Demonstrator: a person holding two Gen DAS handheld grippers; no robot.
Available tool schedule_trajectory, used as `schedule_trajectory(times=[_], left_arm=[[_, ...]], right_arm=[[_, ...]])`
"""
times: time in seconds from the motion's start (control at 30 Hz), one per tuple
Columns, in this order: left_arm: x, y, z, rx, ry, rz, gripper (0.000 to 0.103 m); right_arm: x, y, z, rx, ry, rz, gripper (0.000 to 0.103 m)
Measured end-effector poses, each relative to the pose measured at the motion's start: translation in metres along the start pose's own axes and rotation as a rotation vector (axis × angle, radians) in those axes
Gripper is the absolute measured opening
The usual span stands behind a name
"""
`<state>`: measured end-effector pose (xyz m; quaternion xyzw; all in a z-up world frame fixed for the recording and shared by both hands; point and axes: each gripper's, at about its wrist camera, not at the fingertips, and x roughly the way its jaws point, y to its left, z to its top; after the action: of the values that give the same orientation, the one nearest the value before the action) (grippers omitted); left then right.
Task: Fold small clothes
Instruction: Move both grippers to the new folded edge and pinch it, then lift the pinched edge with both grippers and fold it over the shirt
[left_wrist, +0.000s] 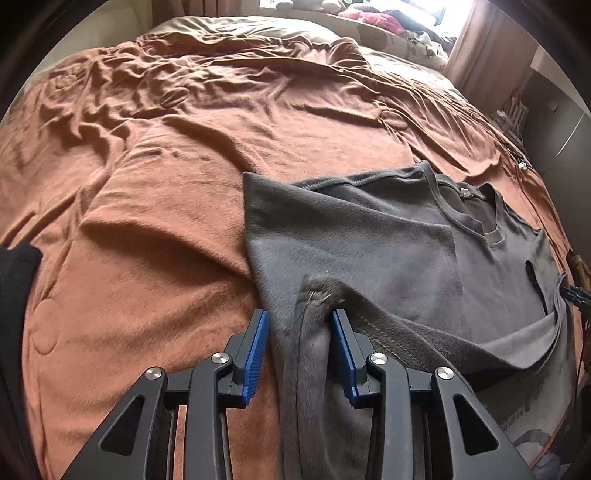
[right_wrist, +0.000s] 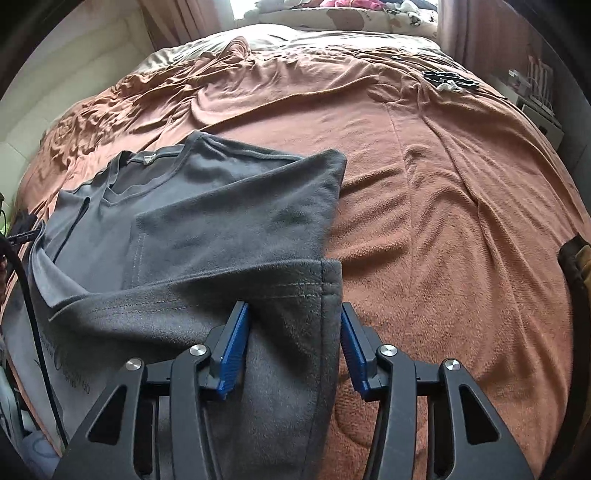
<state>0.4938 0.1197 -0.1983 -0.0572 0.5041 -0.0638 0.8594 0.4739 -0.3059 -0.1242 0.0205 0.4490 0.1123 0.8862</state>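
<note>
A grey T-shirt (left_wrist: 388, 243) lies partly folded on the orange-brown bedspread (left_wrist: 166, 184), its sides turned in and its collar toward the far side. Its lower hem drapes up between the fingers of both grippers. My left gripper (left_wrist: 300, 321) is open, with the shirt's hem corner lying loosely between its blue pads. In the right wrist view the same shirt (right_wrist: 221, 221) sits left of centre. My right gripper (right_wrist: 293, 314) is open, with the hem's other corner lying between its blue pads.
The bedspread (right_wrist: 443, 184) is wrinkled and covers the whole bed. A dark small object (right_wrist: 448, 79) lies at the far right of the bed. Pillows and toys (left_wrist: 369, 18) sit at the head. A nightstand (right_wrist: 535, 99) stands at the right.
</note>
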Motion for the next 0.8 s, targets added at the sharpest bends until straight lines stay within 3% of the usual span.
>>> schedule_trajectory(times=[0.2,0.3,0.37,0.5,0.8], left_arm=[[0.012,-0.005,0.006,0.019,0.018,0.003,0.027],[0.016,-0.005,0.006,0.02,0.034,0.01,0.013],[0.011,-0.002,0.005,0.017,0.018,0.01,0.01],[-0.009,0.01,0.001,-0.022,-0.024,0.001,0.006],[-0.055,0.016,-0.004,-0.059,-0.117,-0.015,0.006]], right_arm=[[0.004,0.005,0.002,-0.005,-0.002,0.002,0.034],[0.004,0.005,0.001,-0.005,-0.005,-0.006,0.019],[-0.001,0.005,0.001,-0.003,-0.02,-0.012,0.009],[-0.017,0.003,-0.002,0.024,-0.066,-0.019,0.003],[-0.065,0.004,-0.015,0.066,-0.177,-0.02,0.003]])
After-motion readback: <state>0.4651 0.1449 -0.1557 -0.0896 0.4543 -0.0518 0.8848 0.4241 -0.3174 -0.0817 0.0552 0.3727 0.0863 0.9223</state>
